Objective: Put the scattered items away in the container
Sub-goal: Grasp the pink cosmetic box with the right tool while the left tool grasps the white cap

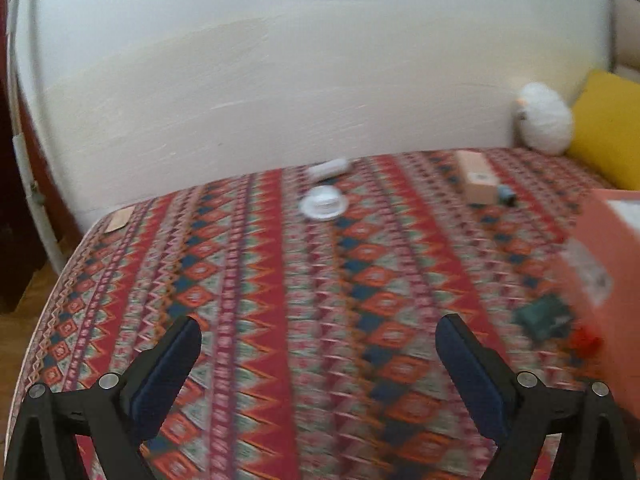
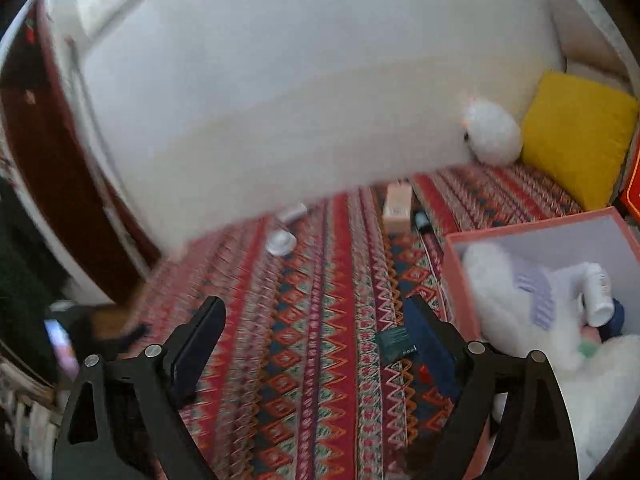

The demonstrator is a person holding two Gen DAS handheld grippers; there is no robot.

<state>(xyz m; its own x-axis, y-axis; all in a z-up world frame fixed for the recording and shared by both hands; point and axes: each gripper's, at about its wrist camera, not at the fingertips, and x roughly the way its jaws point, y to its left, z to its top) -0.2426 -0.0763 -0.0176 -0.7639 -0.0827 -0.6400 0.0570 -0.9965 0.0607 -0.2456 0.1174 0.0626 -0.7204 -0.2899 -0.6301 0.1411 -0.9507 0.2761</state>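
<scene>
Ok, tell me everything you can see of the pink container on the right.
The pink container is an open-topped, square-cornered box, likely cardboard, with salmon-pink outer walls and a pale lining. It sits upright on the patterned bedspread, near the yellow cushion. Inside lie white fluffy material, a white bottle on its side and something dark blue under it. In the left wrist view a pale label shows on its outer wall. A small green item lies just beside it. No fingers touch it.
</scene>
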